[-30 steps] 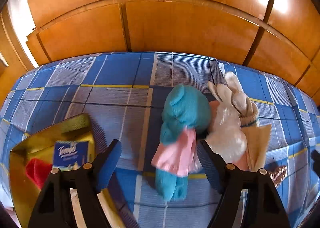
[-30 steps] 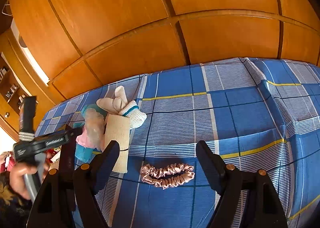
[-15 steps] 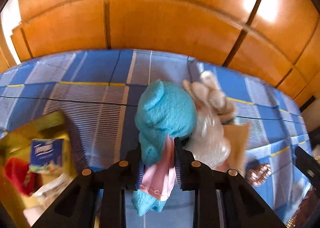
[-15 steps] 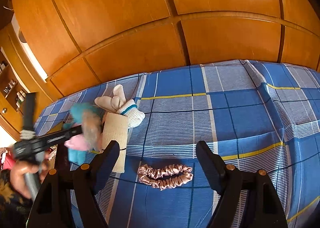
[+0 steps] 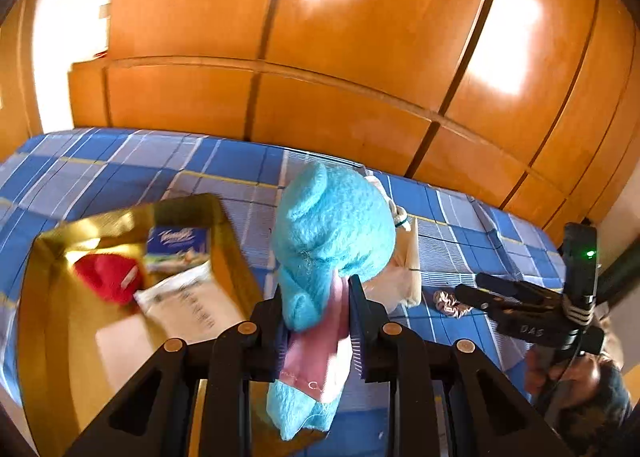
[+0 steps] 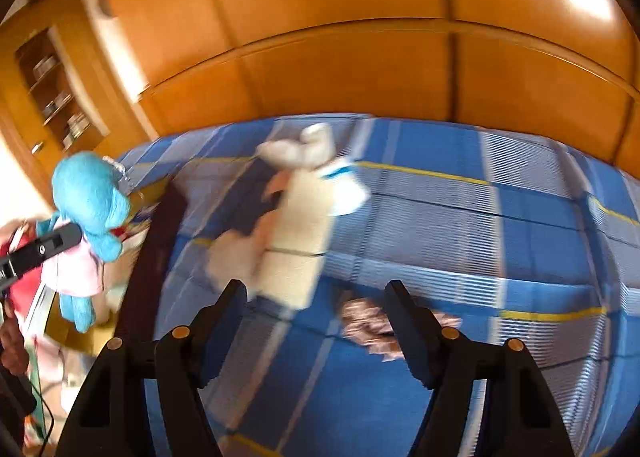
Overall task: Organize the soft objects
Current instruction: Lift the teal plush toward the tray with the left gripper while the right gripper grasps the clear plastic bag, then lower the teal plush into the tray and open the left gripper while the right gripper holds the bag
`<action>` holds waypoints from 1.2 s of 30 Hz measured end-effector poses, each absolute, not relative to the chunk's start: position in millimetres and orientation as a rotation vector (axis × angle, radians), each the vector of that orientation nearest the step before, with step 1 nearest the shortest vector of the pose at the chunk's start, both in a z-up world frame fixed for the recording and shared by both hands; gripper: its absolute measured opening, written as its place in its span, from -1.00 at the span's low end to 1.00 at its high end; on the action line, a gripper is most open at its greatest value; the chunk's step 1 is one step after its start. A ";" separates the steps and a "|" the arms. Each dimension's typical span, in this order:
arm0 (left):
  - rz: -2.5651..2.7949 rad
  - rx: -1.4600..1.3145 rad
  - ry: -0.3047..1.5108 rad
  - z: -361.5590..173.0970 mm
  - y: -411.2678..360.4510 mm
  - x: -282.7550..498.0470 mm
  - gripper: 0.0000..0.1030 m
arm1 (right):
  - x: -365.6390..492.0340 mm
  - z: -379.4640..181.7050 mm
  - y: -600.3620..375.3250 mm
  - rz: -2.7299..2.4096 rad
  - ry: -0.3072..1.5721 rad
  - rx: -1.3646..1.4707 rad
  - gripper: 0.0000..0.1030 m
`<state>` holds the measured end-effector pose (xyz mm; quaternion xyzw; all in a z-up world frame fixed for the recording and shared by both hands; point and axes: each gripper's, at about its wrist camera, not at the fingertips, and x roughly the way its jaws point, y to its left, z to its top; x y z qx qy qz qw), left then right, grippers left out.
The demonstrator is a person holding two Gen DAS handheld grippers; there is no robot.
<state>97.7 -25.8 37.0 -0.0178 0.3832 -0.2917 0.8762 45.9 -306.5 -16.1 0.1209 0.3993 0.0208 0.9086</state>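
My left gripper (image 5: 316, 307) is shut on a turquoise plush toy in a pink dress (image 5: 334, 233) and holds it above the blue checked bed, next to the gold box (image 5: 52, 333). The toy also shows at the left of the right wrist view (image 6: 90, 193). My right gripper (image 6: 316, 305) is open and empty, low over the bed (image 6: 520, 241). A pink satin scrunchie (image 6: 372, 325) lies by its right finger. A beige folded cloth (image 6: 298, 241) and white socks (image 6: 304, 151) lie just beyond its left finger.
The gold box holds a red item (image 5: 108, 277), a tissue pack (image 5: 178, 245) and a white packet (image 5: 188, 305). Wooden wardrobe doors (image 5: 320, 69) rise behind the bed. A shelf unit (image 6: 52, 97) stands at the left. The right gripper shows in the left wrist view (image 5: 520, 305).
My left gripper closed on the turquoise plush and lifted it off the bed toward the gold box. My right gripper moved left and lower toward the scrunchie and cloth, staying open.
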 end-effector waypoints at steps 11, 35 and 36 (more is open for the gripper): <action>-0.526 -0.135 0.808 28.3 52.4 71.9 -0.50 | 100.3 -21.3 -189.6 0.151 0.891 -0.286 0.40; -0.162 -0.349 0.876 -4.2 185.4 91.8 -0.48 | 50.8 -74.8 -187.9 0.289 1.057 -0.111 -0.33; -0.150 -0.341 0.884 -5.3 184.6 94.3 -0.48 | 51.6 -74.5 -190.1 0.288 1.057 -0.103 -0.33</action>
